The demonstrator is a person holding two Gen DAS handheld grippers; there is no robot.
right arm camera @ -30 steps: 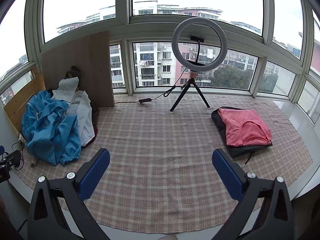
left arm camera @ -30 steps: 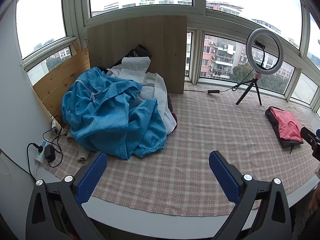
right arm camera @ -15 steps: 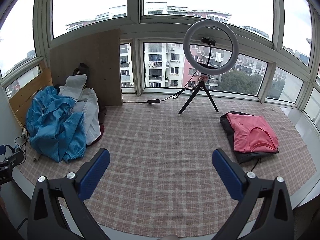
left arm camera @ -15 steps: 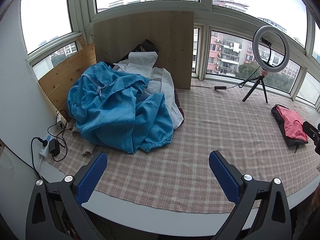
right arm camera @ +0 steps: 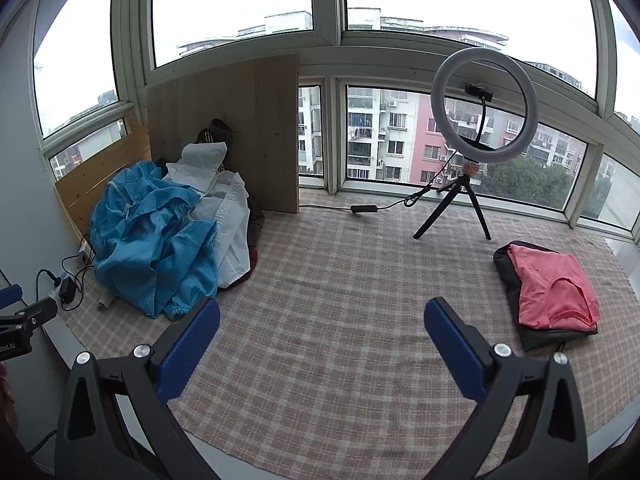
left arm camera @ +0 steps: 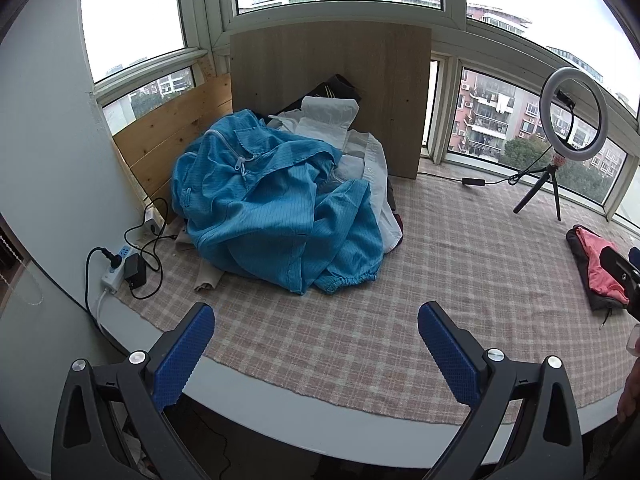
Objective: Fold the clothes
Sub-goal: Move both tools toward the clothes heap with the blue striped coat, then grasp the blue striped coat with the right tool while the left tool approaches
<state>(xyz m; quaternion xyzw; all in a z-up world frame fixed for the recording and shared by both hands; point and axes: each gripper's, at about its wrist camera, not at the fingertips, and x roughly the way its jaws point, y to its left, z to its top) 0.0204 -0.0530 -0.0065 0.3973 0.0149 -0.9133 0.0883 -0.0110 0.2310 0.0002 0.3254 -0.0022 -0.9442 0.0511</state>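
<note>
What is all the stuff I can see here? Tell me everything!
blue garment: one, blue, top of pile, left
white garment: one, white, behind it
pink top: one, pink, folded, right
dark garment: one, black, under pink top
ring light: one, white, tripod, by window
checked cloth: one, pink-beige, covers platform
wooden board: one, tan, behind pile
power strip: one, white, far left
left gripper: open
right gripper: open

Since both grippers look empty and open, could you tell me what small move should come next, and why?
Probably ease the left gripper forward toward the blue garment, which lies on top of the unfolded pile, nearest that gripper. Its jaws stand wide apart and hold nothing, with bare plaid cloth between them and the garment. The pink garment already lies folded on the right.
</note>
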